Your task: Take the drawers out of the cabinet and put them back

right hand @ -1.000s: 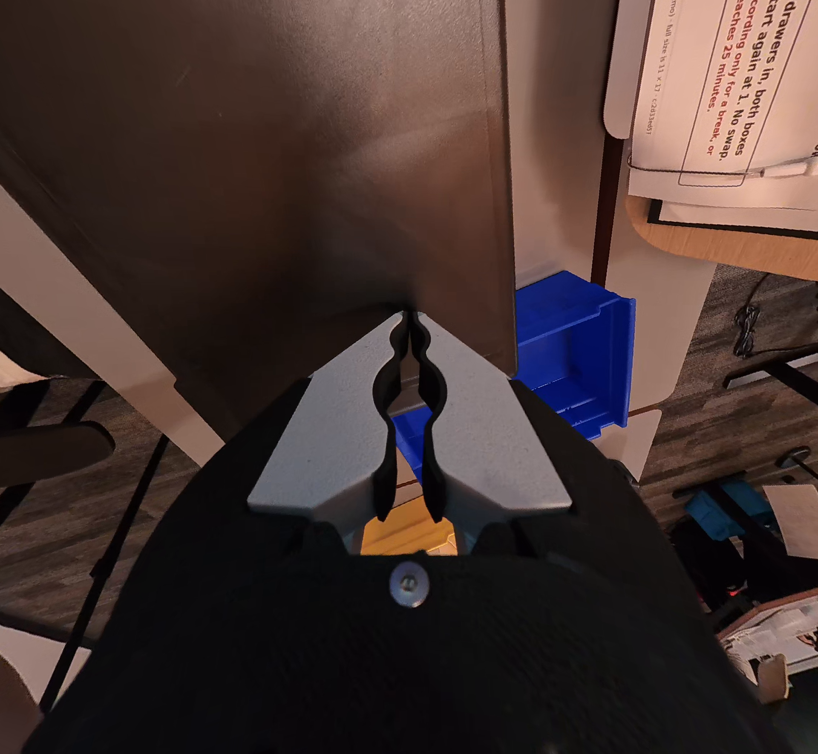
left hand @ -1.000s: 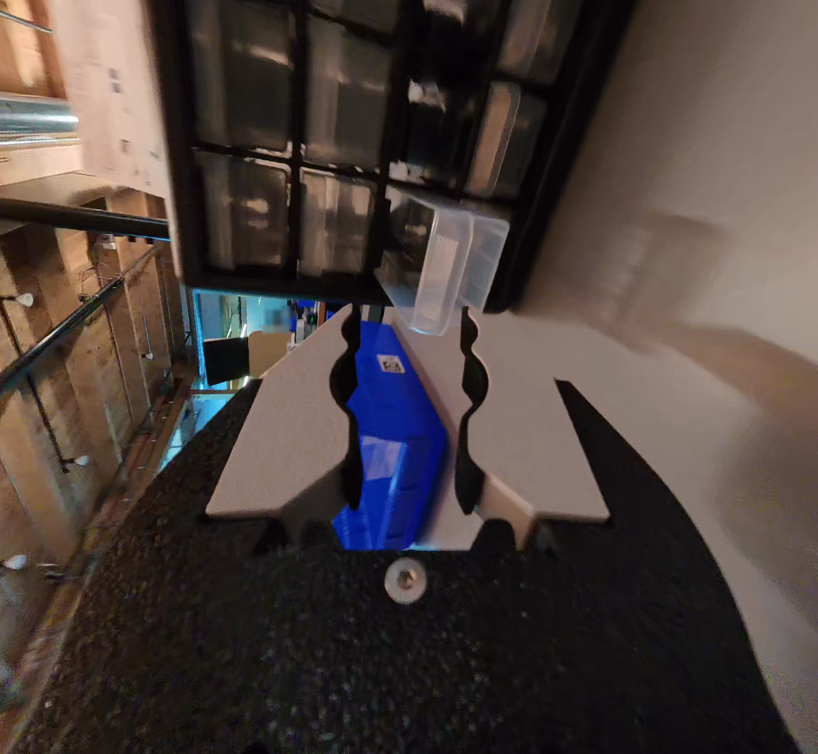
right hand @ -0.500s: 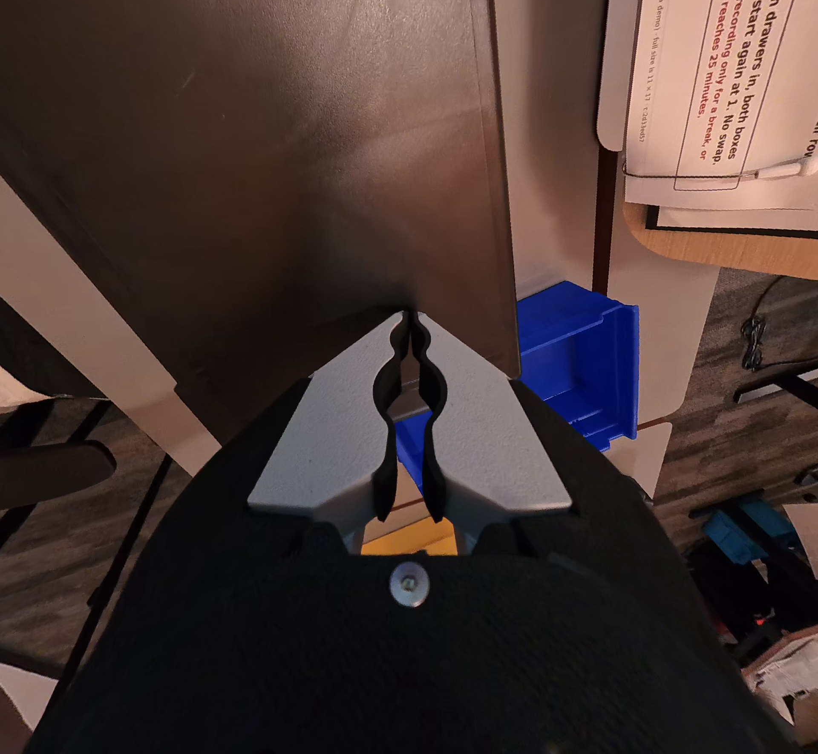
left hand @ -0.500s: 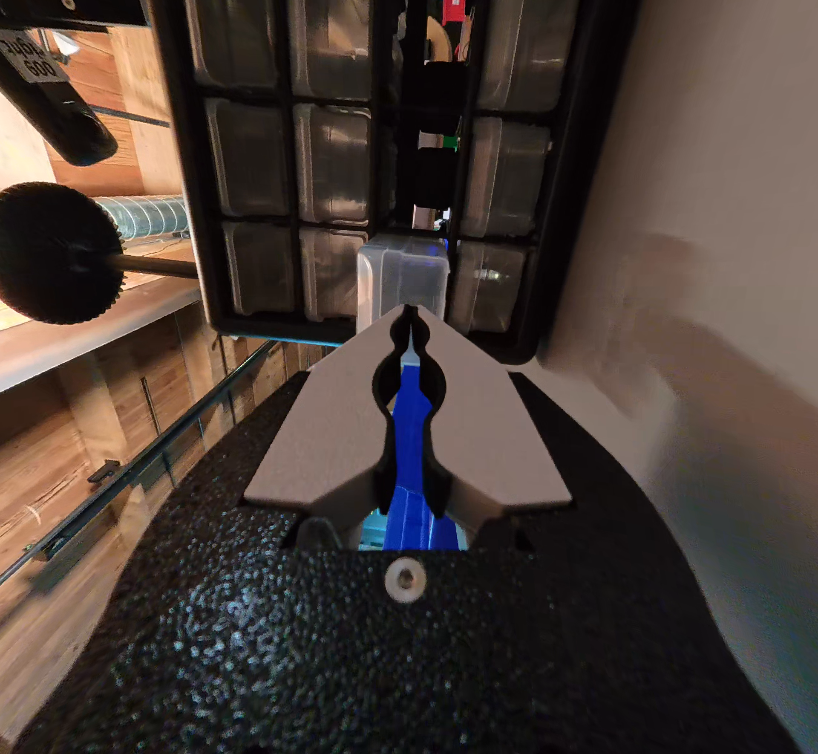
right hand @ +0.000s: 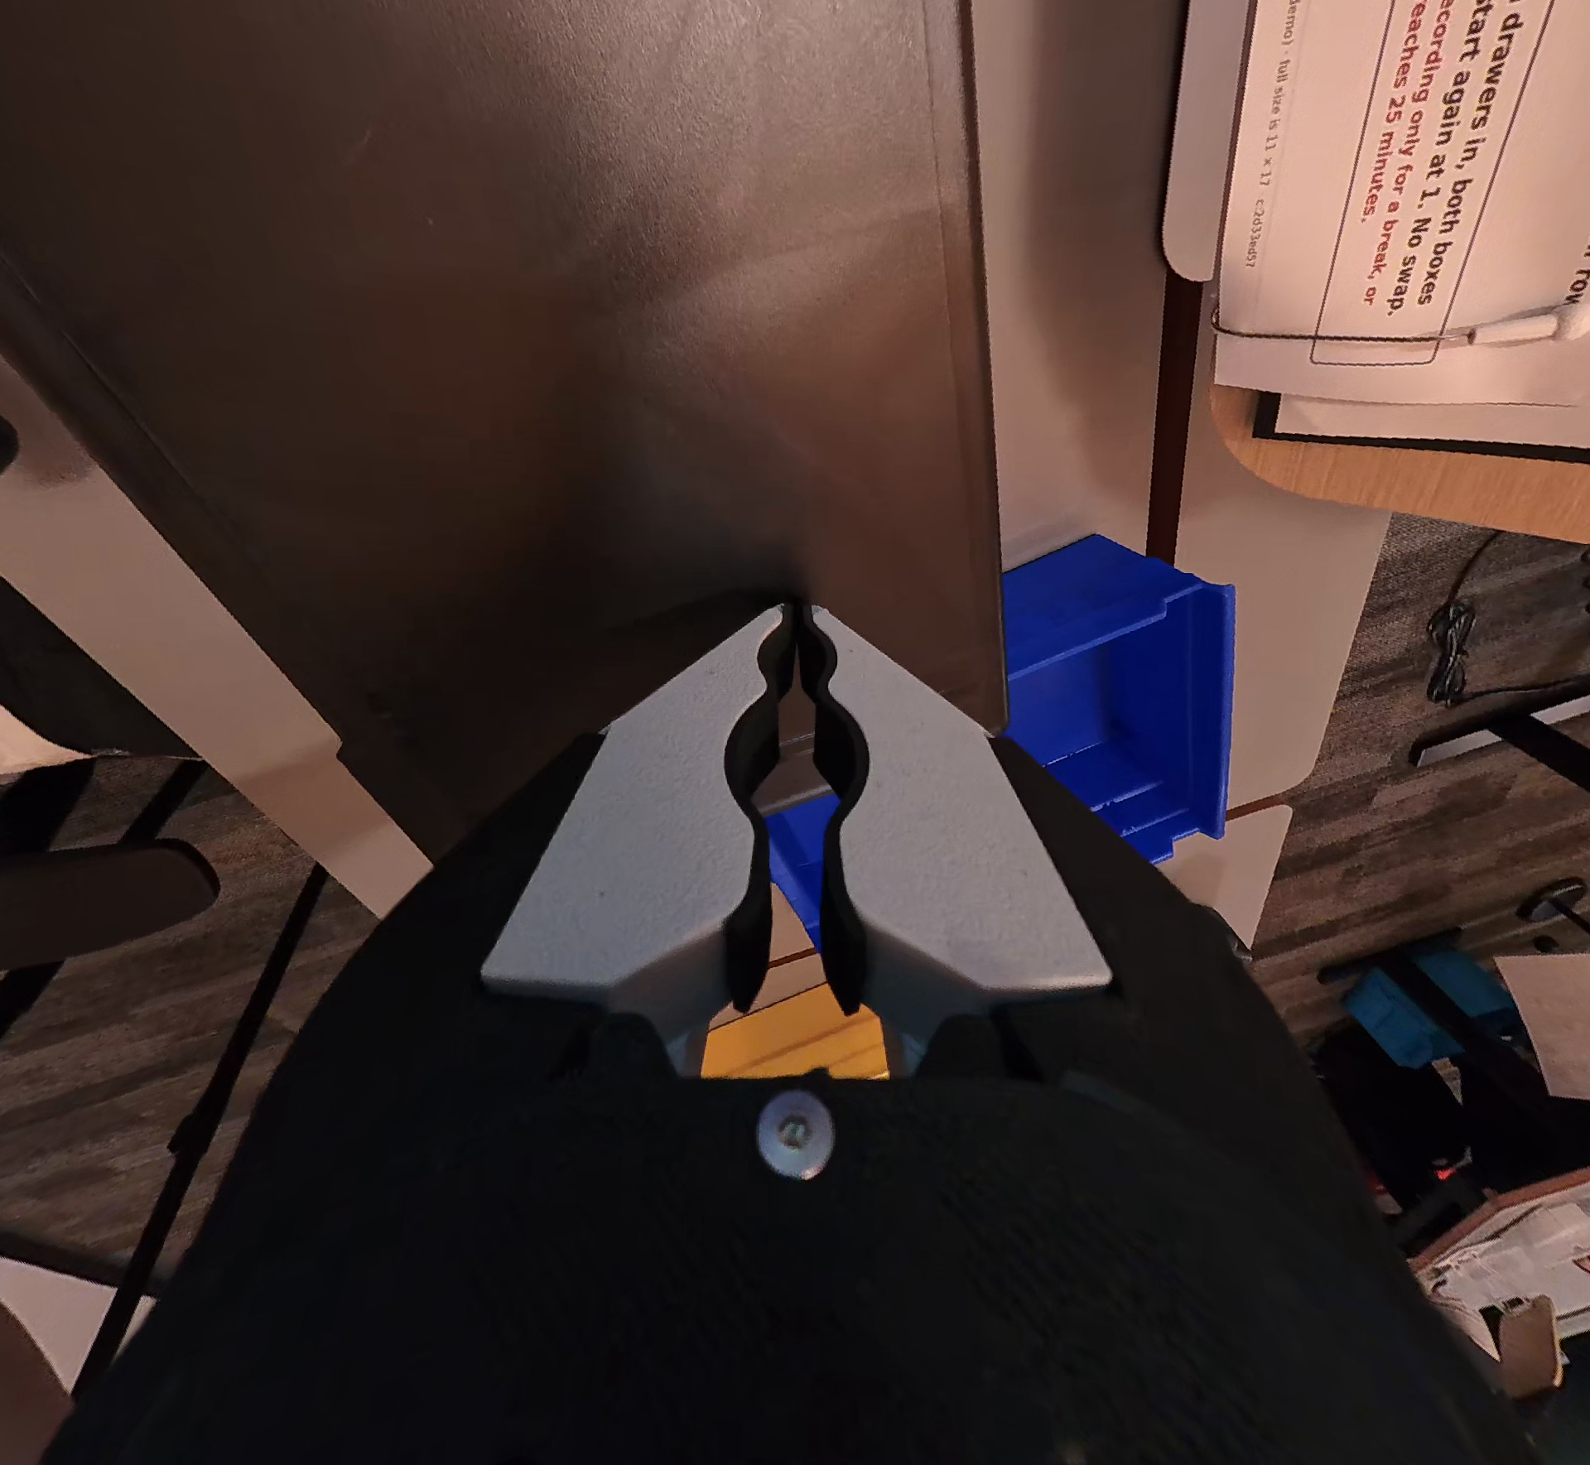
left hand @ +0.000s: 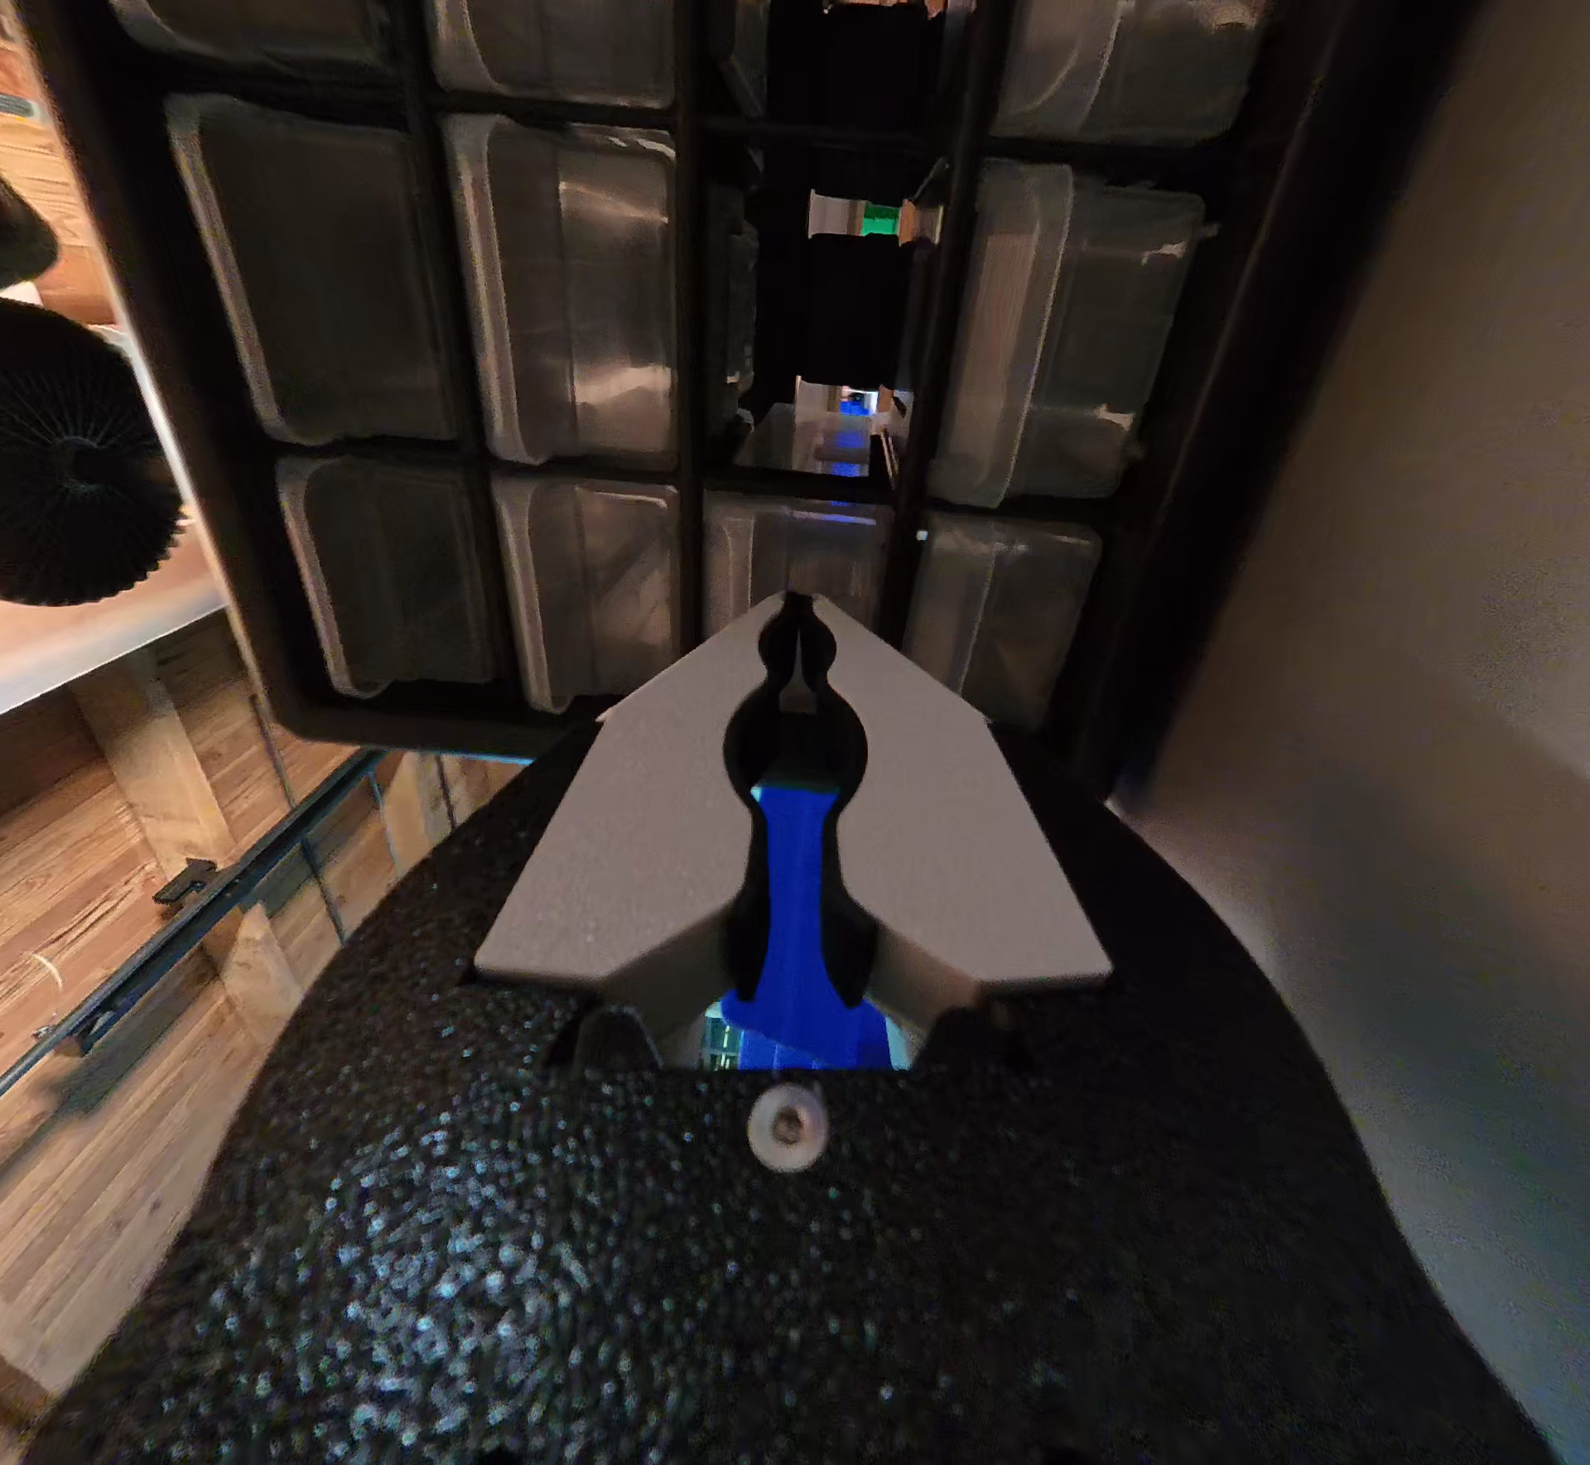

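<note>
Drawer [left hand: 796,555] now seated deeper; your left gripper [left hand: 798,615] pinches its tab, straight ahead. Right gripper [right hand: 796,619] clenched on cabinet [right hand: 516,262].

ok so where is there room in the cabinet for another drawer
Free: the open slots in one column, above the clear drawer that the left gripper holds, jaws shut. The columns on both sides are packed with drawers. Right of the cabinet the beige surface is bare. The right gripper clamps the dark panel, so that edge is taken.
</note>
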